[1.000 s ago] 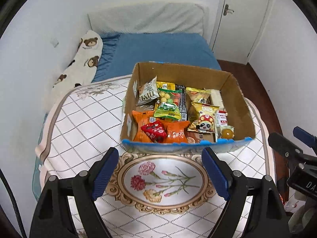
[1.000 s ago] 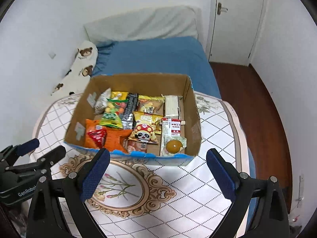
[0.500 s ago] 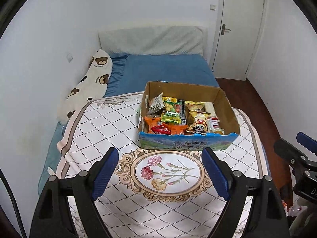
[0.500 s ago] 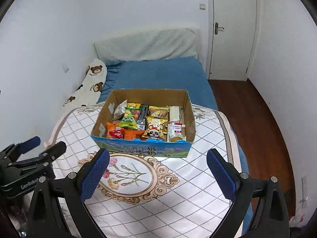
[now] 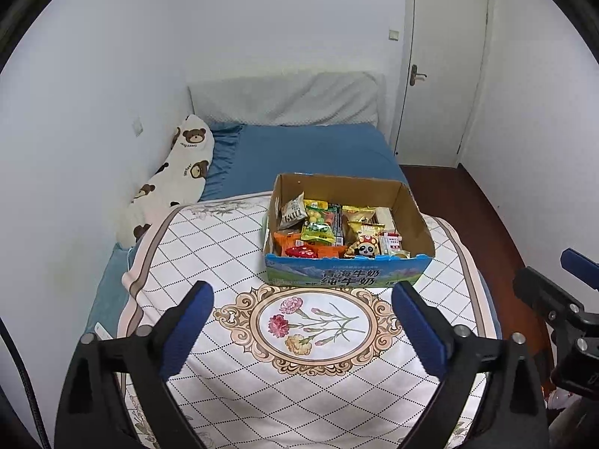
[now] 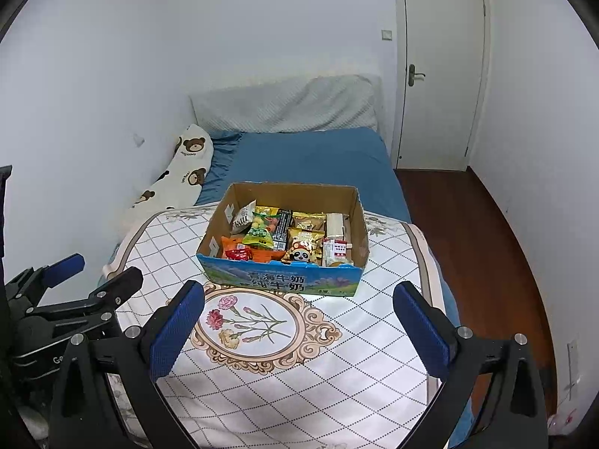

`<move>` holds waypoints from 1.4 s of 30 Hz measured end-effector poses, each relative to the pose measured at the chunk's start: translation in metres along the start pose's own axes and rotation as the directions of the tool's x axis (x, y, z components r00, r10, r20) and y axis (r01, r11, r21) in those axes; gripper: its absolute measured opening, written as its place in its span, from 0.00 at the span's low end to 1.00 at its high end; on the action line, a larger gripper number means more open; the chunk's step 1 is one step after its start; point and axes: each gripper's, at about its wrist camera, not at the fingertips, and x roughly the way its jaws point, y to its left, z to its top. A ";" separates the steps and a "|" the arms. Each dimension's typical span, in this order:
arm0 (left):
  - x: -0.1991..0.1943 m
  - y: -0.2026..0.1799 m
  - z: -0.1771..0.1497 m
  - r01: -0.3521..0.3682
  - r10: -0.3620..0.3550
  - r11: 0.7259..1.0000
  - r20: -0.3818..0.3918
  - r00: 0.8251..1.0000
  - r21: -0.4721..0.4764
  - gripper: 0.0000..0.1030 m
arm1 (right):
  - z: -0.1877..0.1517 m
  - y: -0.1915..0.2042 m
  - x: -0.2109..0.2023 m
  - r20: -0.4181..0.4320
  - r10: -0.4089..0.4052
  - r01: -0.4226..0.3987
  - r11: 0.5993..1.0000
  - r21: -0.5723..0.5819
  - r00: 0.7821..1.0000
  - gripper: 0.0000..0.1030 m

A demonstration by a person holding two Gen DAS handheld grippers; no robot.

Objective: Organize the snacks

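A cardboard box [image 5: 346,275] with a blue printed front stands on the far half of a table covered by a quilted floral cloth [image 5: 209,247]. Several snack packets [image 5: 337,230] fill it: orange, green, yellow and a panda-print bag. My left gripper [image 5: 301,292] hangs back from the box above the flower medallion, and its jaws are opening with nothing between them. My right gripper [image 6: 298,290] is open and empty too, short of the box [image 6: 280,278] and its snacks [image 6: 284,235]. Each gripper shows at the edge of the other's view.
Behind the table lies a bed with a blue sheet [image 5: 310,153], a grey headboard cushion and a bear-print pillow [image 5: 176,176] along the left wall. A shut white door [image 5: 445,75] and a dark wooden floor [image 6: 468,224] are on the right.
Both grippers have drawn back and risen from the box, which now looks smaller and farther off. The left jaws stand slightly wider than before.
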 end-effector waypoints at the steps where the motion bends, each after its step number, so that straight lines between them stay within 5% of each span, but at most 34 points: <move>1: -0.001 0.000 0.000 0.001 -0.001 1.000 0.003 1.000 -0.002 0.97 | 0.000 0.000 -0.001 0.003 -0.004 0.004 1.000 -0.002 1.000 1.00; 14: 0.018 -0.001 0.006 0.000 0.000 1.000 -0.015 1.000 -0.002 0.99 | 0.004 -0.016 0.020 0.007 -0.065 0.064 0.997 0.030 0.998 1.00; 42: 0.143 -0.006 0.038 -0.079 0.080 0.997 -0.118 0.990 0.011 0.99 | 0.026 -0.041 0.167 -0.095 -0.151 0.157 0.986 0.060 0.984 1.00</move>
